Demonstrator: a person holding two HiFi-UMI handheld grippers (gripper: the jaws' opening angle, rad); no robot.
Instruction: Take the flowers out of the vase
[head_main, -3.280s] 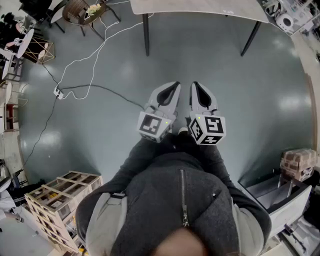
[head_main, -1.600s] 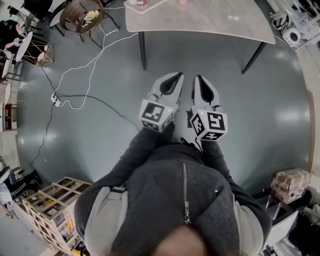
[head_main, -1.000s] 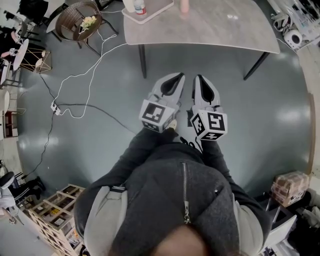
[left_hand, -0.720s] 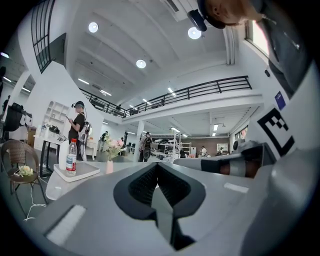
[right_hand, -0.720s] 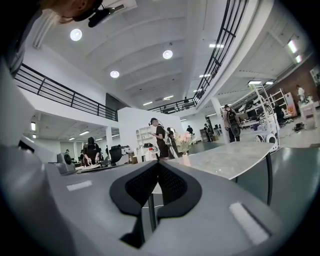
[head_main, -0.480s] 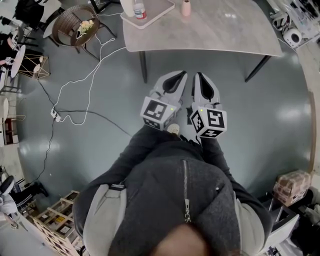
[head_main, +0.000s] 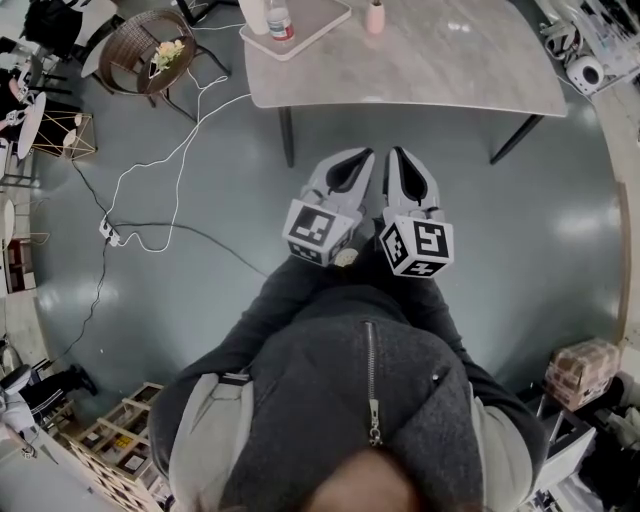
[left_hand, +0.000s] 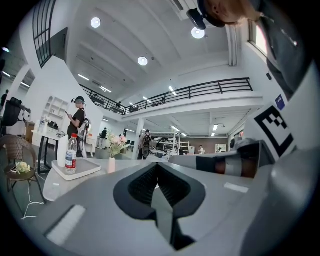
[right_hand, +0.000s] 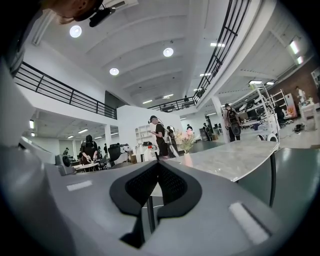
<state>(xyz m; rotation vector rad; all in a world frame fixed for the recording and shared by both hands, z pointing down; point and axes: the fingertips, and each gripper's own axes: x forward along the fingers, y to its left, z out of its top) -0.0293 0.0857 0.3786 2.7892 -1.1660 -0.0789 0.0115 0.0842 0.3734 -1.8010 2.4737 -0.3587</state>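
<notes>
A small pink vase (head_main: 375, 16) stands at the far edge of a pale marble table (head_main: 450, 70). In the left gripper view the vase (left_hand: 111, 164) holds pale pink flowers (left_hand: 116, 144). The right gripper view shows the same flowers (right_hand: 186, 138) far off on the table (right_hand: 235, 161). My left gripper (head_main: 356, 157) and right gripper (head_main: 393, 155) hang side by side over the floor, short of the table's near edge. Both point level at the table. Each has its jaws shut on nothing, as seen close up for the left gripper (left_hand: 158, 164) and the right gripper (right_hand: 158, 162).
A white tray (head_main: 305, 22) with a water bottle (head_main: 282, 22) sits on the table's left end. A wicker chair (head_main: 140, 50) stands left of the table and white cables (head_main: 150, 170) trail across the floor. Wooden crates (head_main: 110, 430) and a cardboard box (head_main: 580, 365) stand behind. People stand in the distance.
The table, tray and vase have slid further into the head view as the person walked toward them. Both grippers kept their shut pose side by side.
</notes>
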